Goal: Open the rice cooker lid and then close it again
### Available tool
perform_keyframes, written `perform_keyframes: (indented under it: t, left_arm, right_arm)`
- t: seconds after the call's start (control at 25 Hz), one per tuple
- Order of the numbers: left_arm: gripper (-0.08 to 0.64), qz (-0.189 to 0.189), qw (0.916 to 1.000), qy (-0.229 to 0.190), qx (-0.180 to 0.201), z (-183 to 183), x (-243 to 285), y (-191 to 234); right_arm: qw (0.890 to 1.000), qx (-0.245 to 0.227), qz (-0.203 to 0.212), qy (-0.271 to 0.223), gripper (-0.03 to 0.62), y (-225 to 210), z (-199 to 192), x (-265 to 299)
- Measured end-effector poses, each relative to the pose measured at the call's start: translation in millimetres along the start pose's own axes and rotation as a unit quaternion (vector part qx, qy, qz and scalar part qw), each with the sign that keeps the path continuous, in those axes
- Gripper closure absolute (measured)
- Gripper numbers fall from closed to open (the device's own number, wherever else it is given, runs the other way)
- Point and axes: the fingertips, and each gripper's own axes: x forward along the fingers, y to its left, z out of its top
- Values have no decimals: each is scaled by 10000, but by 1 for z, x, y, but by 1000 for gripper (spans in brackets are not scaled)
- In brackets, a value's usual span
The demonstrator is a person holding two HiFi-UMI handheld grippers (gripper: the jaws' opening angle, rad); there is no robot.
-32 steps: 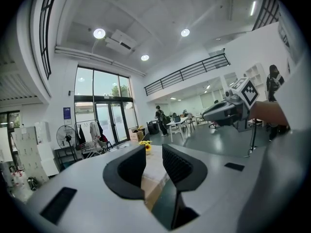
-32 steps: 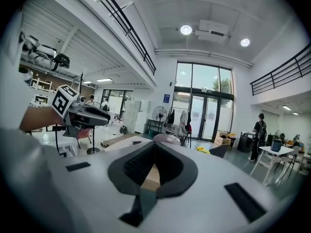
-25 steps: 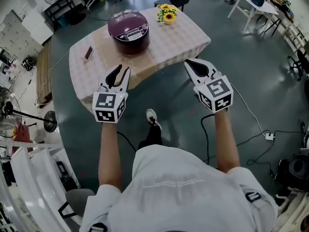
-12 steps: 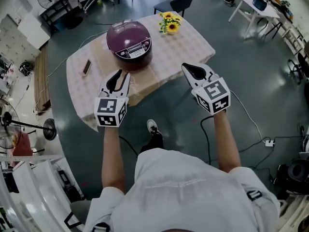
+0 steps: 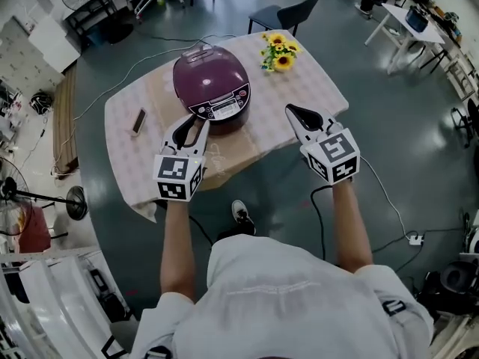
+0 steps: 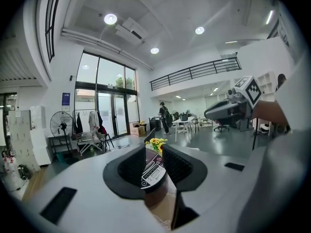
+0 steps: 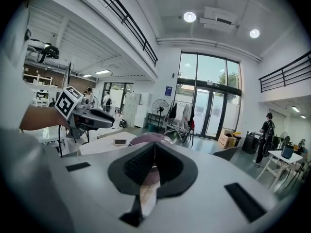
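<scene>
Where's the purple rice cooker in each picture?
Head view: rice cooker, upper middle, on the table.
Left gripper view: rice cooker low centre, control panel showing.
Right gripper view: centre, only its purple dome.
Shared landmark: sunflowers beside it, head and left gripper views.

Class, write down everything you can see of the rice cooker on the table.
The rice cooker is a round, squat pot in glossy dark purple, plastic by its look. Its domed lid is shut. A pale control panel with a small display sits on the front slope, facing the person. It stands upright on a tan runner over the checked tablecloth, near the middle. Only the runner touches it; the left gripper is near its front, apart from it.
</scene>
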Motion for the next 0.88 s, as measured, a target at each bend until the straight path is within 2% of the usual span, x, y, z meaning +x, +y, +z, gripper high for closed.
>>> perform_keyframes:
  t: [0.44,0.72,0.88]
  left_arm:
    - [439,39,9995,283,-96,-14,48,51]
    - [440,65,9987,486,-115,-23,61,48]
    - [440,237,9977,618,-163,-26,69,45]
  right_arm:
    - [9997,-30,235,1,566,-21,13,70]
    - [9992,12,359,163,567,-36,-7,81]
    - [9984,21,549,101,567,-48,-11,88]
